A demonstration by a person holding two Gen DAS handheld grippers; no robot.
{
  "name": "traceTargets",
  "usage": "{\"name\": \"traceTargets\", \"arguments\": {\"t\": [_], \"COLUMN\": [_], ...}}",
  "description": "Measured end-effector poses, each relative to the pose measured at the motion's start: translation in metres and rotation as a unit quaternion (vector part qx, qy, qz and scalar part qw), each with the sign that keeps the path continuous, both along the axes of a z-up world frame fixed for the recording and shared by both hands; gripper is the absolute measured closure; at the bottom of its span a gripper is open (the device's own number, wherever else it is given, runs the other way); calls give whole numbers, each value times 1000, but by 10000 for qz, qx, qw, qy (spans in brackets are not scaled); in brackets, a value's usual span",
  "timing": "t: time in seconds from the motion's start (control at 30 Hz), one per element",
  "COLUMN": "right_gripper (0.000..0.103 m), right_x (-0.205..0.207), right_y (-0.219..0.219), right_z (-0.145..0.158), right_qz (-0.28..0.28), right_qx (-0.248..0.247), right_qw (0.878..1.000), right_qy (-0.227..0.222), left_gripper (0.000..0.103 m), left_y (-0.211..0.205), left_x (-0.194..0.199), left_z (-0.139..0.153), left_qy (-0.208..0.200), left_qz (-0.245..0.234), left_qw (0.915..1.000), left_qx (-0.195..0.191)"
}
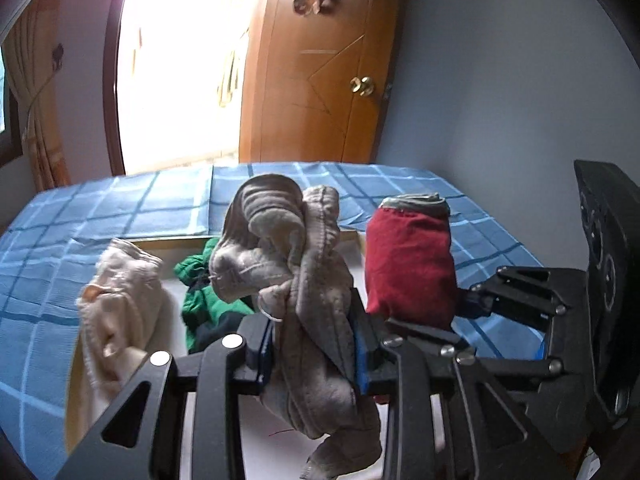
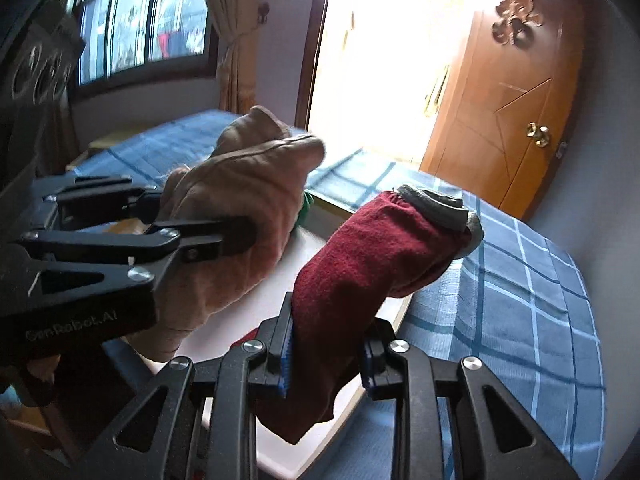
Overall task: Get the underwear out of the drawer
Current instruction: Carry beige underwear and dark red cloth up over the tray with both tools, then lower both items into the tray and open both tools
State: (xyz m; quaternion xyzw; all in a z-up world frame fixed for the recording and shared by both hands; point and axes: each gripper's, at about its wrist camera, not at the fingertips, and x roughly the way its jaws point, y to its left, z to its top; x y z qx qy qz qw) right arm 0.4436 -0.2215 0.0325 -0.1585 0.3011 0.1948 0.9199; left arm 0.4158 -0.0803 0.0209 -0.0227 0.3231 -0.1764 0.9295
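- Both claws are clenched on cloth: your left gripper (image 1: 312, 344) pinches the grey-brown underwear (image 1: 288, 264), your right gripper (image 2: 326, 354) the red underwear (image 2: 360, 264).
- Each bundle stands lengthwise up out of its jaws, above the open drawer (image 2: 360, 360), side by side.
- Your right is nearer the blue checked bedspread (image 2: 520, 300), so that piece can go down first.
- Cream cloth (image 1: 120, 296) and green cloth (image 1: 200, 280) remain in the drawer; its floor is mostly hidden, so I can't tell what else is left.

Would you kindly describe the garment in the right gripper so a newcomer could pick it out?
Start at the blue checked bedspread and the white drawer before it. Above the drawer's right edge, the right gripper clamps the dark red underwear. Unlike the grey-brown garment beside it, it is red with a grey waistband.
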Motion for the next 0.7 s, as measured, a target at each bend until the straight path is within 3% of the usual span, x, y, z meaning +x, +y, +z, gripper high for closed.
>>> {"name": "traceTargets", "arguments": {"t": [0.27,0.47,0.53,0.7], "right_gripper": [74,74,74,73], "right_x": [58,84,90,95], "right_y": [2,11,13,16], "right_z": [-22,-31,-34,-39], "right_qz": [127,244,256,214], "right_qx": [-152,-244,-216,-176], "right_qw": [9989,9969,9963,9963], "right_qy": [433,706,793,809], "left_gripper": [73,73,72,55], "left_y": [-3,-10,-10,-13], "left_x": [43,52,57,57], "left_z": [-26,-32,-38,-38], "left_qy": [390,459,666,727], "left_qz": [147,220,264,388], "left_qw": [9991,9987,9974,9966], "left_qx": [-58,54,-22,96]}}
